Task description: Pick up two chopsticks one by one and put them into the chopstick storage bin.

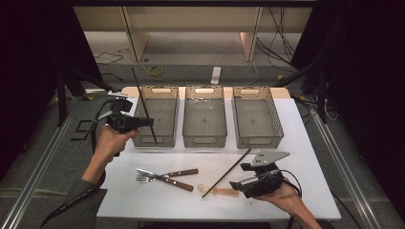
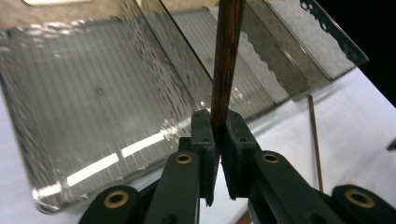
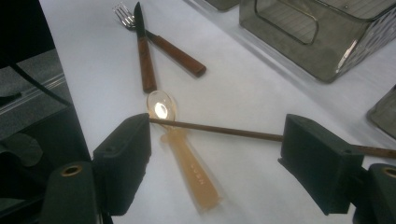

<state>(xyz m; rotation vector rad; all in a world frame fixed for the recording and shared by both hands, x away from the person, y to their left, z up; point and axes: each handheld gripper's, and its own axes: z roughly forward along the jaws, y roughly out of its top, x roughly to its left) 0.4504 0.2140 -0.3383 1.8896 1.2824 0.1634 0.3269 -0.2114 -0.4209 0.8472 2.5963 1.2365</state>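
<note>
Overhead, held chopstick (image 1: 143, 106) above left bin's (image 1: 162, 89) rim, table (image 1: 305, 157) beyond.

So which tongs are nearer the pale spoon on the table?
Right. The right tongs hang open just over the spoon; the left tongs are far off by the left basket, shut on a chopstick.

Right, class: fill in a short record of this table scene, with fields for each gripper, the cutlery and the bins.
left gripper: shut on a dark chopstick, held over the left bin
right gripper: open, jaws either side of the second chopstick
second chopstick: lying across the plastic spoon
fork and knife: crossed on the white table
middle bin and right bin: hold nothing
</note>
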